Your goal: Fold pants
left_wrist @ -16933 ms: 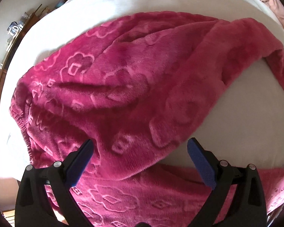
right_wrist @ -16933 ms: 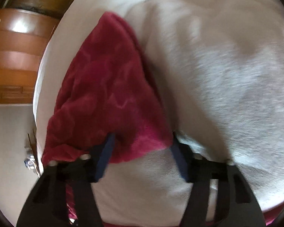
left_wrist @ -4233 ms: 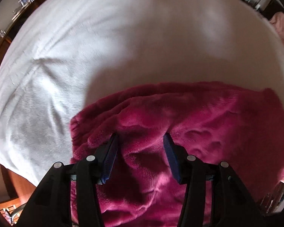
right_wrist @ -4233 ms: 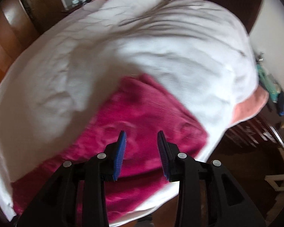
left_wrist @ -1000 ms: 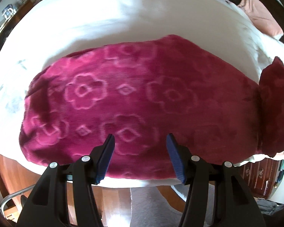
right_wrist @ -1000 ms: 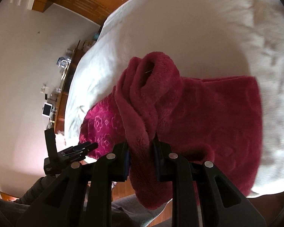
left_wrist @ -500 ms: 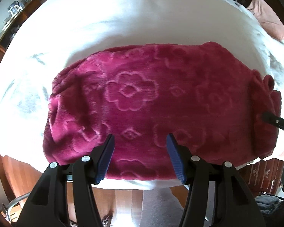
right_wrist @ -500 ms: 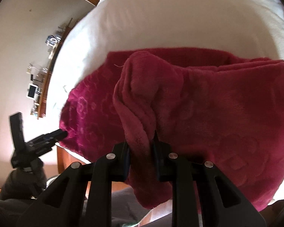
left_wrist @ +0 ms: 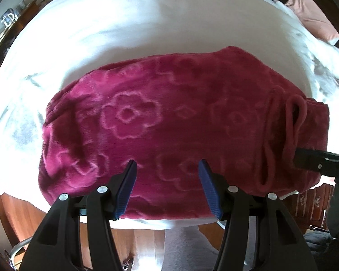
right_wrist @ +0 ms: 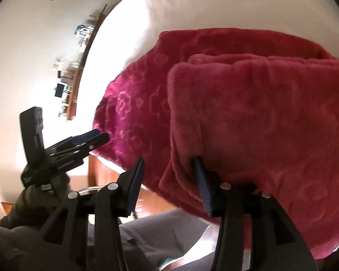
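Crimson fleece pants with a raised flower pattern lie folded along the near edge of the white bed cover. My left gripper hovers over their near edge, open, nothing between its blue pads. In the right wrist view the pants have a doubled-over end lying on top. My right gripper is opening there: the fold's edge still sits between the jaws against the right-hand pad, while the other pad stands clear. The left gripper shows at that view's left, and the right gripper at the pants' right end.
A pink pillow lies at the bed's far right. A wooden shelf with small items runs along the left wall. Wooden drawers stand low on the right. The person's grey trousers are just below the bed edge.
My right gripper came down with the gathered end of the pants, laid it on the folded stack, and its jaws have parted from the fabric. My left gripper shifted slightly and stayed open.
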